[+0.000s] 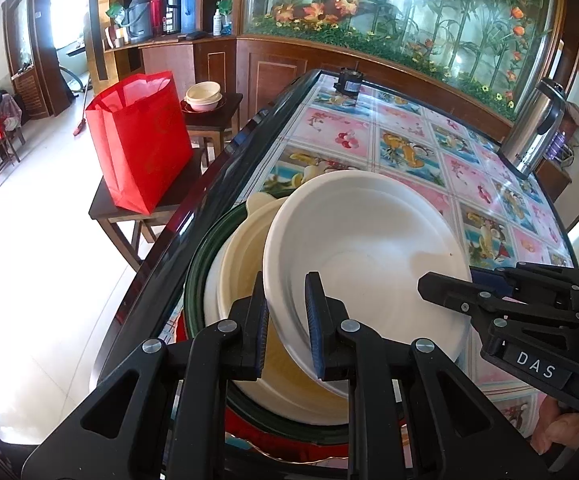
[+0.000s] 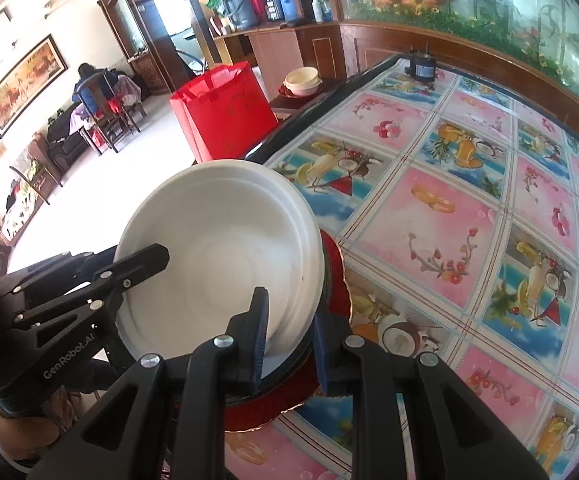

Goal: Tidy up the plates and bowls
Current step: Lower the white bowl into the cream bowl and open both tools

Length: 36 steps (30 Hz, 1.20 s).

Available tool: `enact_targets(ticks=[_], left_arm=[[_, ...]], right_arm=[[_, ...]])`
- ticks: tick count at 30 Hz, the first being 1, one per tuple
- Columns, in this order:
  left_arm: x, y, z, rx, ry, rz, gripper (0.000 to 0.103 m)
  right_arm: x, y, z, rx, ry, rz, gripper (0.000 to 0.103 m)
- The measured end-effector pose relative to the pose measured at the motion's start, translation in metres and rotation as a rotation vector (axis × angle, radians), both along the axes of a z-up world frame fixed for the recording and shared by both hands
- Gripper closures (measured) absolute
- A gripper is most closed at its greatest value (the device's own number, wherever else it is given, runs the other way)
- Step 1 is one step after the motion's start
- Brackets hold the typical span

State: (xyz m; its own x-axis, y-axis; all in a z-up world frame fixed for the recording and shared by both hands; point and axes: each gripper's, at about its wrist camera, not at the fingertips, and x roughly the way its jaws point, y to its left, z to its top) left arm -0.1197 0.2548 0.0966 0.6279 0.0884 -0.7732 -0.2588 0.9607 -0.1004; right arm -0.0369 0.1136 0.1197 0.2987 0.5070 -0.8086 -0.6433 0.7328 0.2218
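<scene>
A white bowl (image 1: 369, 256) is held tilted over a cream bowl (image 1: 241, 276) that sits in a dark green plate (image 1: 195, 276) on a red plate (image 2: 335, 276). My left gripper (image 1: 287, 320) is shut on the white bowl's near rim, one finger inside, one outside. My right gripper (image 2: 289, 332) is shut on the white bowl (image 2: 225, 256) at its opposite rim. In the left wrist view the right gripper (image 1: 453, 292) reaches in from the right. In the right wrist view the left gripper (image 2: 145, 264) reaches in from the left.
The stack is at the corner of a table (image 2: 449, 220) with a fruit-print cloth. A steel thermos (image 1: 537, 128) and a small dark device (image 1: 347, 84) stand on it. Beside the table are a red bag (image 1: 141, 140) on a stool and more bowls (image 1: 204, 96).
</scene>
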Motion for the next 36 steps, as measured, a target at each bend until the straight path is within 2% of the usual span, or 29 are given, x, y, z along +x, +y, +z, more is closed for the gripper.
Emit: enact_targets(ticks=[14,19,28,30,32,34,35,36], left_arm=[[-0.003,0.000,-0.005,0.032,-0.005,0.010,0.086],[-0.004,0.000,-0.004,0.047,-0.009,0.014,0.086],[-0.009,0.004,0.000,0.049,-0.025,0.042,0.086],[-0.011,0.005,0.002,0.043,-0.030,0.046,0.081],[-0.014,0.005,0.004,0.033,-0.046,0.058,0.070],[-0.022,0.003,0.010,0.036,-0.094,0.080,0.053],[-0.025,0.002,0.013,0.038,-0.119,0.088,0.049],[-0.030,0.001,0.017,0.038,-0.151,0.096,0.044]], right_arm=[[-0.003,0.008,-0.004,-0.028,-0.017,0.011,0.082],[-0.008,0.012,-0.003,-0.038,-0.025,0.028,0.071],[-0.006,0.011,0.000,-0.028,-0.043,0.014,0.069],[-0.006,0.009,0.000,-0.024,-0.043,0.009,0.068],[-0.007,0.006,0.000,-0.020,-0.047,0.000,0.066],[-0.010,0.003,0.002,-0.023,-0.065,-0.012,0.061],[-0.011,0.001,0.003,-0.024,-0.075,-0.018,0.059],[-0.014,-0.001,0.004,-0.024,-0.092,-0.029,0.053]])
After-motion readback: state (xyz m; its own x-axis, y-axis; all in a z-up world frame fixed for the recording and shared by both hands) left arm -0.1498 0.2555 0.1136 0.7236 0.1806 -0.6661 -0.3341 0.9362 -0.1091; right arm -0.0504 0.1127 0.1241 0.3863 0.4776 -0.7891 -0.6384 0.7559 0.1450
